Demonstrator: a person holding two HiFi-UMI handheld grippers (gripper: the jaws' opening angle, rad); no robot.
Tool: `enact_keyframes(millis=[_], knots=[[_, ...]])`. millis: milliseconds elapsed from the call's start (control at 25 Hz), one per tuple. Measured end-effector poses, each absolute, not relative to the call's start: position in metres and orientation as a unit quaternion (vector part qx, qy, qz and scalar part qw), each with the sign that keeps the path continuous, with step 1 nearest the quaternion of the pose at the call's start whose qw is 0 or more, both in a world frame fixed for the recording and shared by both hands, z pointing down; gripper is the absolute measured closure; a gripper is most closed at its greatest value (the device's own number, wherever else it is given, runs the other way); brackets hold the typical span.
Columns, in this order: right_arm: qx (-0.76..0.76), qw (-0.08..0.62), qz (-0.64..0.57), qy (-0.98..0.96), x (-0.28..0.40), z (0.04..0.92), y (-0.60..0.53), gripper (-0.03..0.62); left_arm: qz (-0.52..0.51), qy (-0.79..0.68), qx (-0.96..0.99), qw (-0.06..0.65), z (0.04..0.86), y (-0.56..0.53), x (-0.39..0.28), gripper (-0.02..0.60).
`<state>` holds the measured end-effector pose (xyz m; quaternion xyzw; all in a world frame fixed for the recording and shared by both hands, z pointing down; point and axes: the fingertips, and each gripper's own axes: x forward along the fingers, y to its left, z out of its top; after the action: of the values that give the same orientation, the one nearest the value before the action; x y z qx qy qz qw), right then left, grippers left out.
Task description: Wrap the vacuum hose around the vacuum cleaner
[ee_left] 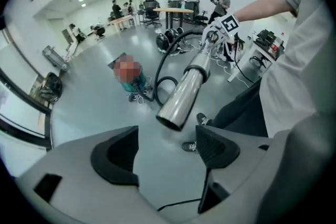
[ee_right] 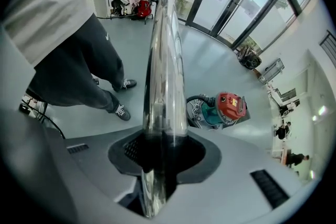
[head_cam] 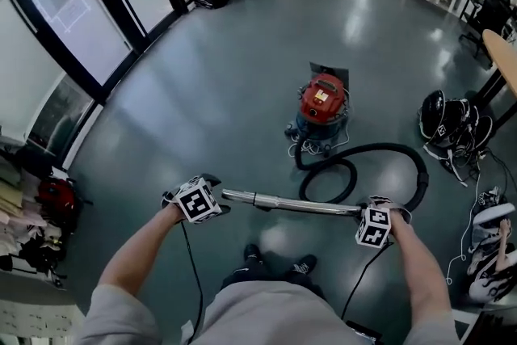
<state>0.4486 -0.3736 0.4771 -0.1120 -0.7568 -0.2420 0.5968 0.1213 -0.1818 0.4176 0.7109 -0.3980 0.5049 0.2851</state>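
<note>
With your right gripper (ee_right: 163, 152) clamped on the slick, rigid chrome wand (head_cam: 283, 204) and your left gripper (ee_left: 168, 147) open and empty, take the probably floppy black hose (head_cam: 408, 155) looped beside the red canister vacuum cleaner (head_cam: 323, 105)

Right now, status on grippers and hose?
Left gripper open, clear of tube. Right gripper shut on tube. Hose loose on floor, not yet round vacuum. Cord at vacuum's base.

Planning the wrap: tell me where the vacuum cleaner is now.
In the head view the vacuum cleaner stands on the floor right of centre, beyond the metal tube, its black hose looping before it.
</note>
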Motion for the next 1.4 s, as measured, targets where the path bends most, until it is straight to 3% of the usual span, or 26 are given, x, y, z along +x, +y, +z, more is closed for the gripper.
enact_keyframes(millis=[240,440,1000,1400], knots=[[-0.088,0.584,-0.198,-0.782,0.419,0.472,-0.386,0.479,0.455,-0.548,0.635,0.300,0.405,-0.164,0.076,0.249],[-0.049,0.560,-0.132,-0.817,0.390,0.463,-0.399,0.479,0.415,-0.559,0.651,0.303,0.425,-0.179,0.113,0.250],[0.086,0.482,0.071,-0.869,0.311,0.426,-0.446,0.478,0.345,-0.360,0.815,0.295,0.467,-0.299,0.286,0.250],[0.214,0.359,0.267,-0.869,0.245,0.416,-0.539,0.479,0.288,-0.258,0.868,0.311,0.479,-0.374,0.319,0.250]])
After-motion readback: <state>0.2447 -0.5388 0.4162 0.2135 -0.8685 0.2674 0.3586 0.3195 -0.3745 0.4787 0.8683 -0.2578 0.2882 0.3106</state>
